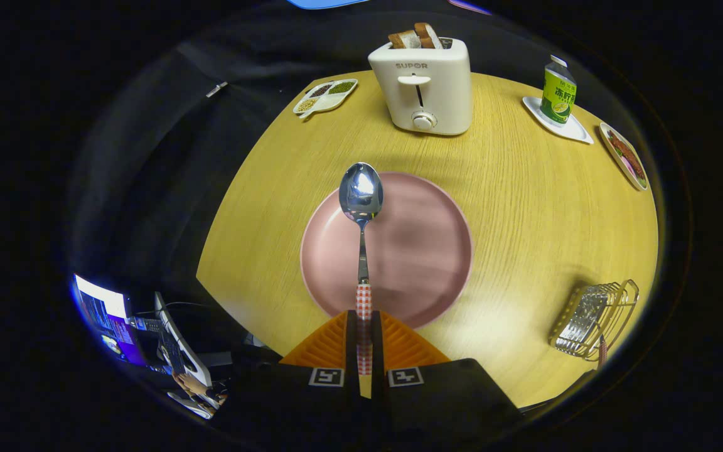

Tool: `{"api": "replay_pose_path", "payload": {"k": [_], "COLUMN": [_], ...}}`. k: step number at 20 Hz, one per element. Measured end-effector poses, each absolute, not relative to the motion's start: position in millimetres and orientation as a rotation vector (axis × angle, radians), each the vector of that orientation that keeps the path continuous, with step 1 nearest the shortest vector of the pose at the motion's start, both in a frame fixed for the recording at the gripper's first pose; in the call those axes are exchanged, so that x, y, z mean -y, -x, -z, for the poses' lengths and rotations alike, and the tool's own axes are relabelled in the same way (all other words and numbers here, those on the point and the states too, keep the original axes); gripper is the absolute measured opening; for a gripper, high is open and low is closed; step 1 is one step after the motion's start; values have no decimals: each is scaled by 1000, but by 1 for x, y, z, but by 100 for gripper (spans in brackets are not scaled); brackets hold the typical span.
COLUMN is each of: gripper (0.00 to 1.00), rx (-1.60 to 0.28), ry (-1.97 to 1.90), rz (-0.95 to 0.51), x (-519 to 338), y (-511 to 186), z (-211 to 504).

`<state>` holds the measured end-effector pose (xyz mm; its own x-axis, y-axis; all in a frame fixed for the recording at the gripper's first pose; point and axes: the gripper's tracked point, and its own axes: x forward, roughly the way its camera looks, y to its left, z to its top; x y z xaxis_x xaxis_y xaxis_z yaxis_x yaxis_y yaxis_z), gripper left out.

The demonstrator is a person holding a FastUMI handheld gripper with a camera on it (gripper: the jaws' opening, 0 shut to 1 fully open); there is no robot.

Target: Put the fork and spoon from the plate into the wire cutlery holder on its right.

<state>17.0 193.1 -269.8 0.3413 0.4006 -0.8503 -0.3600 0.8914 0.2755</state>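
Now, round wooden table [524, 207] carries all. Pink plate [412, 251] lies empty below, just ahead of fingers. Wire cutlery holder [594, 320] stands near right, well apart, fork [581, 317] seemingly already inside. Gripper [364, 339] clamps spoon [361, 207] by checked handle, fingers narrow, both pressing. Spoon long axis points straight far, bowl over plate; holder lies right of tool.

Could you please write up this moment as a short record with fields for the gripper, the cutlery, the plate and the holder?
gripper: gripper shut on the spoon's checked handle
spoon: spoon held out ahead of the fingers, bowl over the plate
plate: pink plate, nothing lying on it
holder: wire cutlery holder to the plate's right, a handle sticking out of it, likely the fork's
table: round wooden table
also there: toaster with bread
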Motion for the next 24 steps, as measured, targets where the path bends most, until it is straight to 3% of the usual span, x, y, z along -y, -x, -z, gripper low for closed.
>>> {"api": "replay_pose_path", "payload": {"k": [11, 24], "gripper": [11, 11], "rx": [-1130, -1323], "ry": [-23, 98], "rz": [-405, -308], "x": [-68, 59], "y": [10, 40], "z": [216, 187]}}
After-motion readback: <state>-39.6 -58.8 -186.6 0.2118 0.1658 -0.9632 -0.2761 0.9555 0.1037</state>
